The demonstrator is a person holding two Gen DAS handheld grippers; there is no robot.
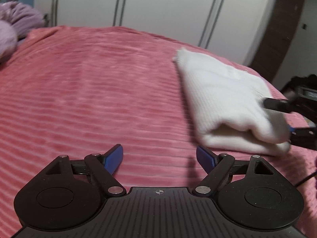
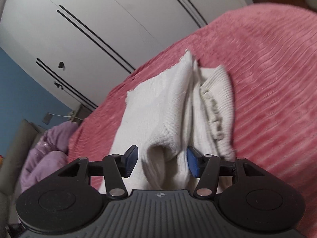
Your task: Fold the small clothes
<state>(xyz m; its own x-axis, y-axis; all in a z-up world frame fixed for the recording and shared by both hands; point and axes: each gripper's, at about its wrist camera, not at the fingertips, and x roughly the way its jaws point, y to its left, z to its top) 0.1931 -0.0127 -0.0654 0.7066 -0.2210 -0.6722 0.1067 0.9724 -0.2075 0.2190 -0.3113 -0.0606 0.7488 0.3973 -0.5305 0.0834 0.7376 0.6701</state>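
The wardrobe fills the background behind the bed, whose pink ribbed blanket carries everything. A lilac heap lies at the bed's far end. The white knit sits folded on the blanket, a thick bundle with its ribbed cuff on top; in the left view it lies to the right, near the bed's edge.

The left claw stands wide open over bare blanket, holding nothing, the knit just beside its right finger. The right claw is half open with the bundle's rolled fold between its fingers; the pads seem not to press the cloth, though the right pad lies close against it.

The fold looks nearly finished, the step in hand likely a last tuck or a release. The next move probably calls for the right claw to clear the cloth without dragging the layers loose.

Motion blur softens the knit's edges. The garment's type cannot be told, and its underside and inner layers are hidden.
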